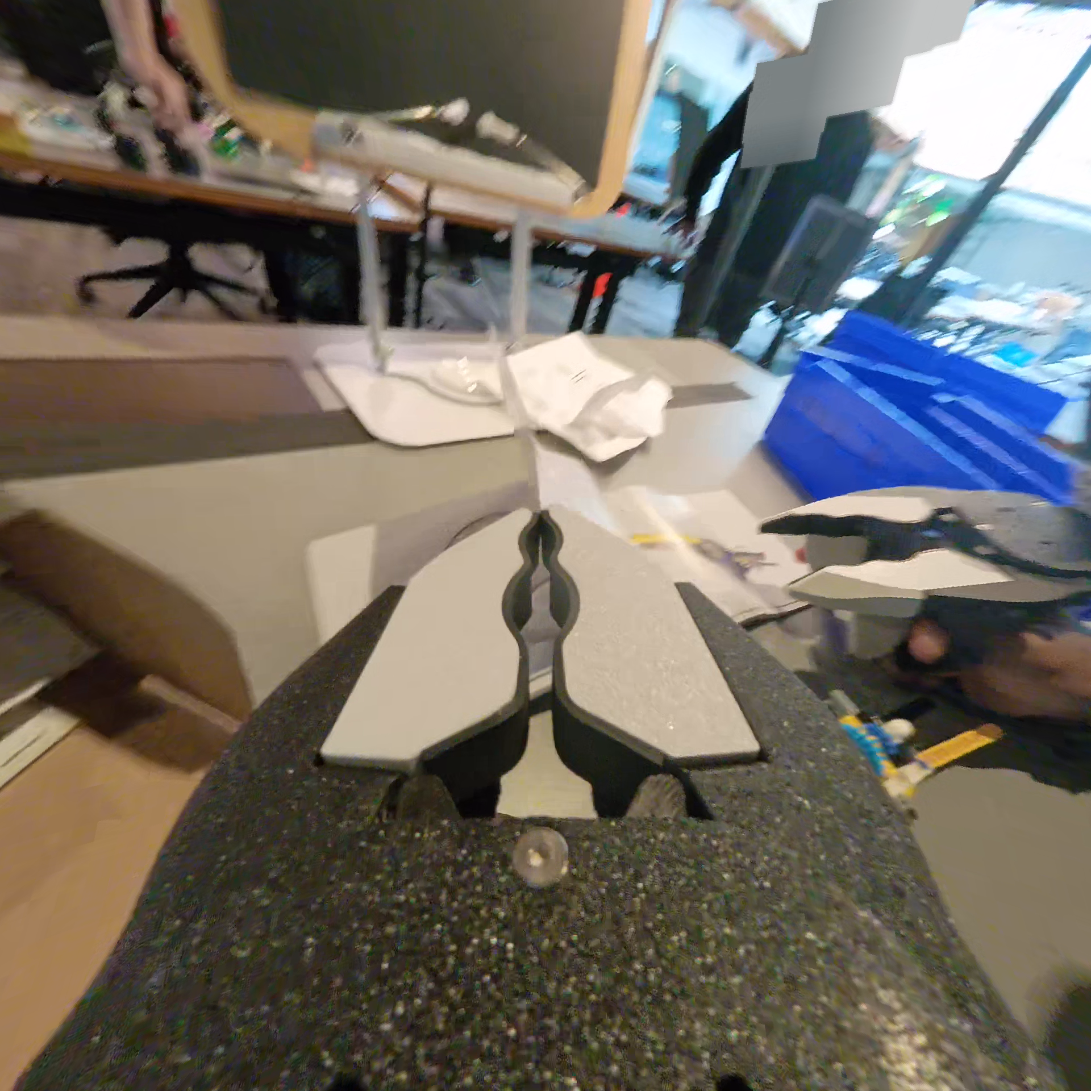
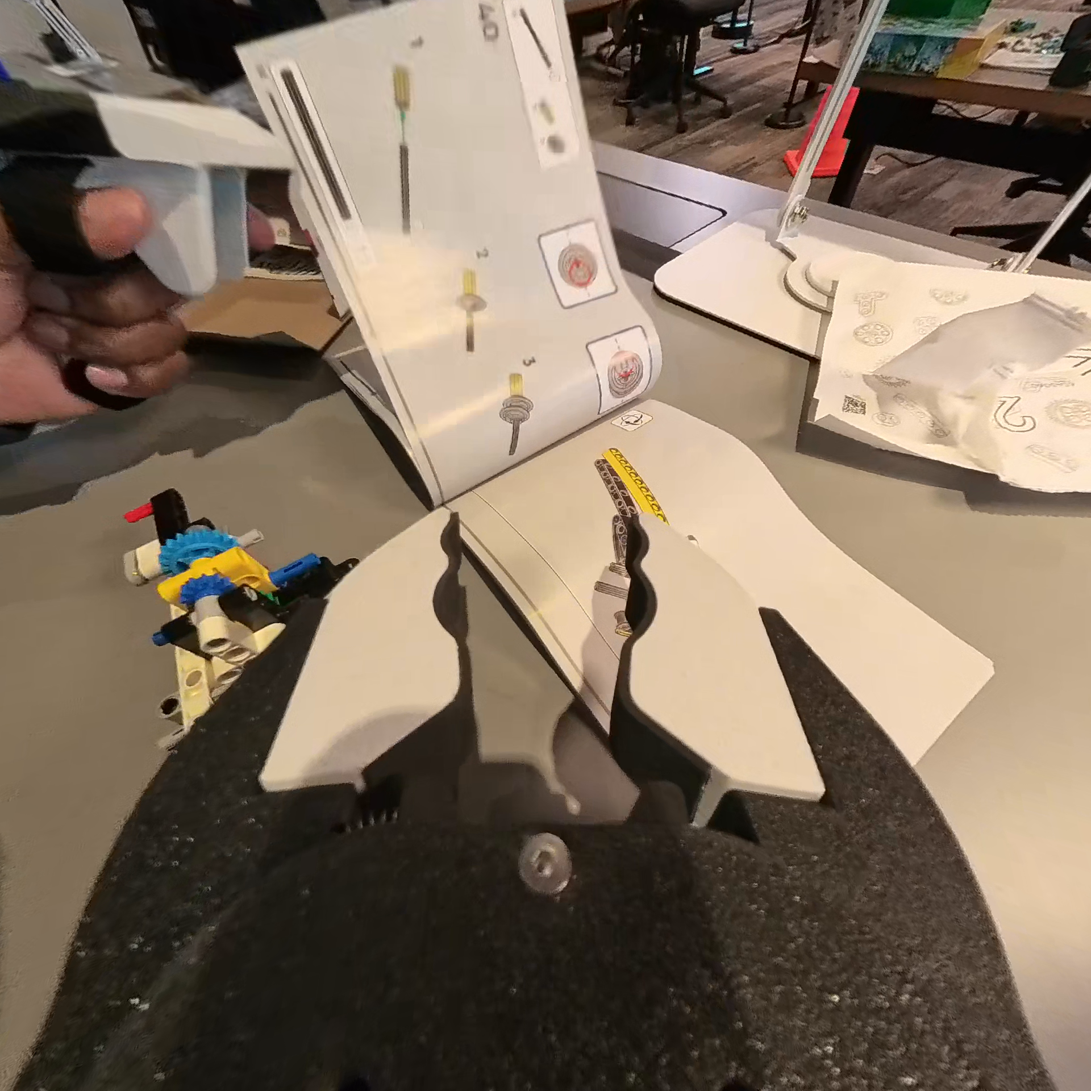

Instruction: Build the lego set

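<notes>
The left gripper (image 2: 283, 159), at upper left of the right wrist view, pinched a raised page of the instruction booklet (image 2: 472, 248). The right gripper (image 2: 543, 531), lower centre, stood wide open and empty above the booklet. The part-built lego model (image 2: 201, 584) lay at left on the grey table (image 2: 885, 885).

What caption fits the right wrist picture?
Left gripper lifts an instruction booklet page beside the half-built lego model.

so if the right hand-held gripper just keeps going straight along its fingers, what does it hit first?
Probably the open instruction booklet lying on the table: the right hand-held gripper, jaws open and empty, points at its flat page near the spine. Depth is unclear, so height above the page is uncertain.
</notes>
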### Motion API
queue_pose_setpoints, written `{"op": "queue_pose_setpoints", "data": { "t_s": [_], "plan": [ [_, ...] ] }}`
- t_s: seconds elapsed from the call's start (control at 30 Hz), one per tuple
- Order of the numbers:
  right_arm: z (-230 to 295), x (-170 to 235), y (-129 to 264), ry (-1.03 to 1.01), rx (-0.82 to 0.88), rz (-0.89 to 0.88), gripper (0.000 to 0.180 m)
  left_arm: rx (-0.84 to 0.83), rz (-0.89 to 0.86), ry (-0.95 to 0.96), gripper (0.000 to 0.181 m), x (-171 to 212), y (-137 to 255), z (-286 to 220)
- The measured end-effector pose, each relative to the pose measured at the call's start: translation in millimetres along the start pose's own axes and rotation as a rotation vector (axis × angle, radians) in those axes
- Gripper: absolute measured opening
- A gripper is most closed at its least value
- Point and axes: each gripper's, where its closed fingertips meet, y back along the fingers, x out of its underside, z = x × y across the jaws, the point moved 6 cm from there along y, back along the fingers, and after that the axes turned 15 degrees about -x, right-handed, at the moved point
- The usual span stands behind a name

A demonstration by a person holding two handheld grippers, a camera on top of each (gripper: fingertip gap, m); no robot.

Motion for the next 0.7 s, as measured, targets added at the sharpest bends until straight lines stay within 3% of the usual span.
{"op": "queue_pose_setpoints", "data": {
  "t_s": [0.17, 0.37, 0.7],
  "plan": [
    [0, 1, -1, -0.004, -0.006, 0.005, 0.053, -0.158, 0.111, -0.088, 0.005, 10, 5, 9],
    [0, 1, -1, -0.007, -0.013, 0.011, 0.053, -0.256, 0.104, -0.111, 0.017, 4, 13, 19],
    [0, 2, -3, -0.01, -0.023, 0.024, 0.053, -0.19, -0.07, -0.06, 0.017, -5, 16, 18]
  ]
}}
